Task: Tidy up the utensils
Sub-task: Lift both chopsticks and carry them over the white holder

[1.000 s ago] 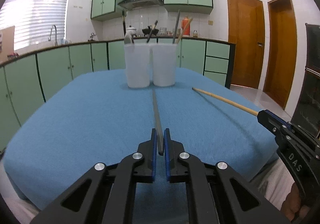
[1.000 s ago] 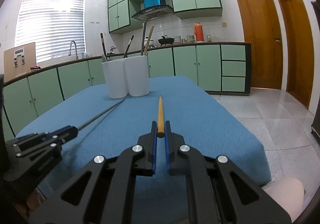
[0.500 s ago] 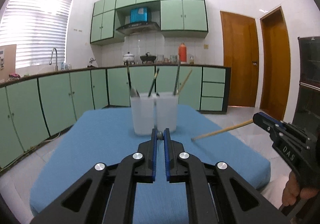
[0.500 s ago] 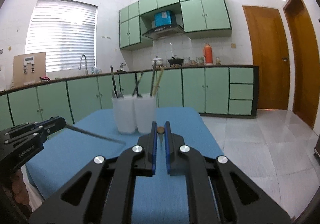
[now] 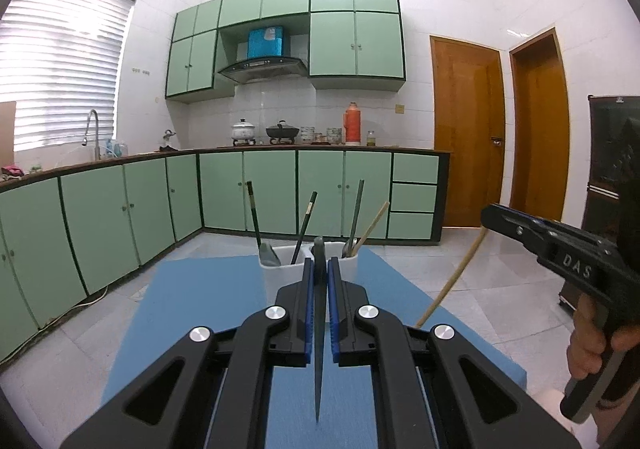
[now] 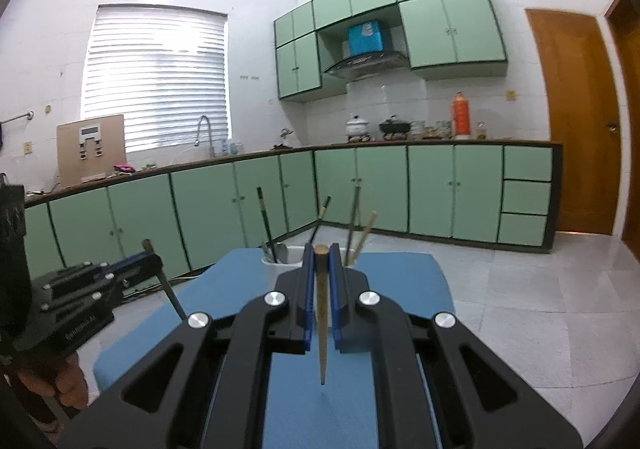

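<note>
Gripping a dark chopstick (image 5: 319,333) point-down, the left tool (image 5: 319,281) hangs above the blue bench (image 5: 208,309), short of the white cups (image 5: 276,281); right of it, the right tool (image 6: 319,277) clamps a wooden chopstick (image 6: 321,313).

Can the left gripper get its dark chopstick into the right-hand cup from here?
Probably yes. The left gripper is shut on the dark chopstick, tip down, above the blue mat. The right-hand cup is open-topped straight ahead; only the utensils already standing in it crowd the opening.
</note>
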Demonstrator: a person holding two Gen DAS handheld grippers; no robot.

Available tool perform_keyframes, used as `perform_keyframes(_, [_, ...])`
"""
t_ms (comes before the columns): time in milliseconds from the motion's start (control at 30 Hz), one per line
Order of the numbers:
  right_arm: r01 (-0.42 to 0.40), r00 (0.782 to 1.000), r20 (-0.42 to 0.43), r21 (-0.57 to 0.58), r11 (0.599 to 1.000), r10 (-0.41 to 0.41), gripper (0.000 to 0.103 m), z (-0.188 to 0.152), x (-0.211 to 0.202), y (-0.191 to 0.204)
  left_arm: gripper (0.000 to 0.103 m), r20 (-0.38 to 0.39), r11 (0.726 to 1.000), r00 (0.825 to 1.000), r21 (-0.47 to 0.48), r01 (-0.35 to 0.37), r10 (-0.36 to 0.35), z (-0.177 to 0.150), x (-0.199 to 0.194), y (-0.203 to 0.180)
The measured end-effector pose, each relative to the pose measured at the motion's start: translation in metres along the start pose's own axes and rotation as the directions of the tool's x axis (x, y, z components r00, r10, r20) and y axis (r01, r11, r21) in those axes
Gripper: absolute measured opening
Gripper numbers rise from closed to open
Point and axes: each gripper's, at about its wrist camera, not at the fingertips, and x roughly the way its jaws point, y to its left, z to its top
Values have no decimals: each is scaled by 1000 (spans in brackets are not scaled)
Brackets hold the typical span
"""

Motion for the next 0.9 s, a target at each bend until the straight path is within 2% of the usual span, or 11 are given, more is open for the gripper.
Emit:
perform_keyframes(233, [-37, 999, -33, 0, 999, 37, 6, 32, 20, 1, 6, 11, 1000, 1000, 12, 12, -12, 18, 10, 8])
perform_keyframes(367, [-44, 999, -12, -21, 999, 44, 6, 52, 24, 2, 7, 37, 1000, 999, 2, 20, -20, 33, 17, 15])
perform_keyframes(700, [-10, 998, 58, -64, 998, 14, 6, 116, 49, 2, 6, 158, 1000, 987, 24, 3, -6, 109, 46, 22])
perform_keyframes(900, [24, 998, 63, -76, 997, -20, 6, 136, 77, -6, 6, 220, 999, 975, 46, -26, 15, 143, 78, 19])
